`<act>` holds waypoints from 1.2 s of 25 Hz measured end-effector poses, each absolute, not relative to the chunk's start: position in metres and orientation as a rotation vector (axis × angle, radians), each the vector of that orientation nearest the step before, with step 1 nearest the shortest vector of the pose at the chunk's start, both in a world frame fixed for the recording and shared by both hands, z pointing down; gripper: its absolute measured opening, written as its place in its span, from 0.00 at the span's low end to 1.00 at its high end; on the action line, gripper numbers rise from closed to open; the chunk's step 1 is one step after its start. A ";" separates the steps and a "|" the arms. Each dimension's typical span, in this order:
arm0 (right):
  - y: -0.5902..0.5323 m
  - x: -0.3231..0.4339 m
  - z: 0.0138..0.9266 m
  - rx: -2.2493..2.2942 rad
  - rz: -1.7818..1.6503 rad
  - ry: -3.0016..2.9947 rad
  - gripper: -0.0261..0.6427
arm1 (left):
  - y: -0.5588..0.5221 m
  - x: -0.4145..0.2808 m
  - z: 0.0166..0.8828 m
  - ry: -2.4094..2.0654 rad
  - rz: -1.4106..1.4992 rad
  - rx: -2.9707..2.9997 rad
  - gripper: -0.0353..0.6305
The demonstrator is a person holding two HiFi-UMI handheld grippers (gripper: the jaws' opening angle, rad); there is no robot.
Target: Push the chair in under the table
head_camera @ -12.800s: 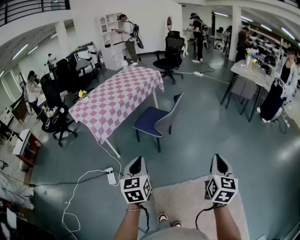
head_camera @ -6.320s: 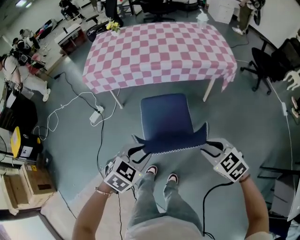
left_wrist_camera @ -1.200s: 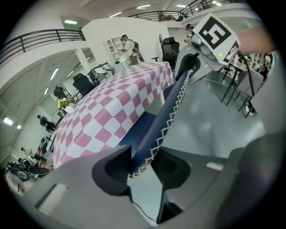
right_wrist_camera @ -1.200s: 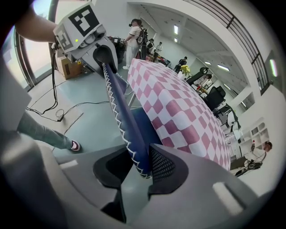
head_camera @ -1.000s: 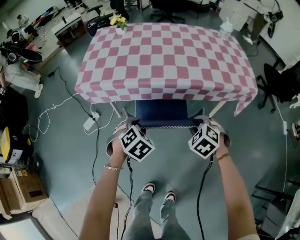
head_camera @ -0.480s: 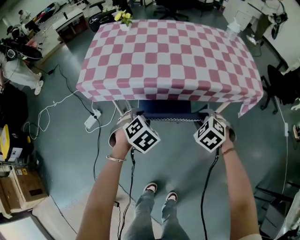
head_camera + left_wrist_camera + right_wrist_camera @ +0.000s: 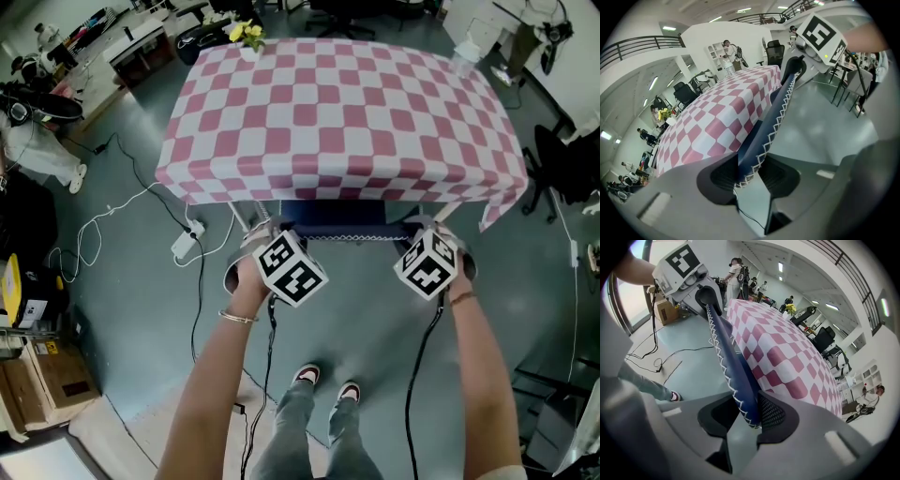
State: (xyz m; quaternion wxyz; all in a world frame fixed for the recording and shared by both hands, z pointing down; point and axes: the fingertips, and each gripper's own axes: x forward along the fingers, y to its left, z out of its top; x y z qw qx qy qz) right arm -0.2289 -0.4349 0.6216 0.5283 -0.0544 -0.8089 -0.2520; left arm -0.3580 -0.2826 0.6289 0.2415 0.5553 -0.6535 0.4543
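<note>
The table [image 7: 342, 112] wears a pink-and-white checked cloth. The blue chair [image 7: 339, 233] stands under its near edge; only the backrest's stitched top edge and a strip of seat show. My left gripper [image 7: 265, 234] is shut on the backrest's left end, my right gripper [image 7: 427, 232] on its right end. In the left gripper view the stitched backrest [image 7: 771, 122] runs from between the jaws of my left gripper [image 7: 749, 176] up to the other gripper's marker cube. In the right gripper view the backrest [image 7: 725, 355] is pinched by my right gripper [image 7: 745, 416], beside the cloth [image 7: 783, 352].
A power strip [image 7: 184, 246] with white cable lies on the floor left of the table. Yellow flowers [image 7: 244, 34] and a clear bottle [image 7: 466, 56] sit at the table's far corners. A black office chair [image 7: 565, 155] stands at the right. The person's shoes [image 7: 325, 382] are below.
Both grippers and the chair have moved toward the table; less of the seat shows under the cloth's edge than a second ago. Little differs over the last half second.
</note>
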 end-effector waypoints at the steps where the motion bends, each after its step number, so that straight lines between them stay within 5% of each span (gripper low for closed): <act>1: -0.435 -0.227 0.622 -0.136 -0.600 -1.928 0.20 | -0.283 -0.356 0.629 -1.780 1.243 1.525 0.24; 8: -0.431 -0.225 0.626 -0.203 -0.605 -1.913 0.20 | -0.281 -0.351 0.630 -1.721 1.282 1.586 0.26; 14: -0.430 -0.218 0.625 -0.166 -0.653 -1.877 0.24 | -0.279 -0.342 0.623 -1.779 1.086 1.544 0.38; 30: -0.395 -0.174 0.501 -0.063 -0.430 -2.303 0.27 | -0.242 -0.294 0.510 -1.986 0.819 1.581 0.40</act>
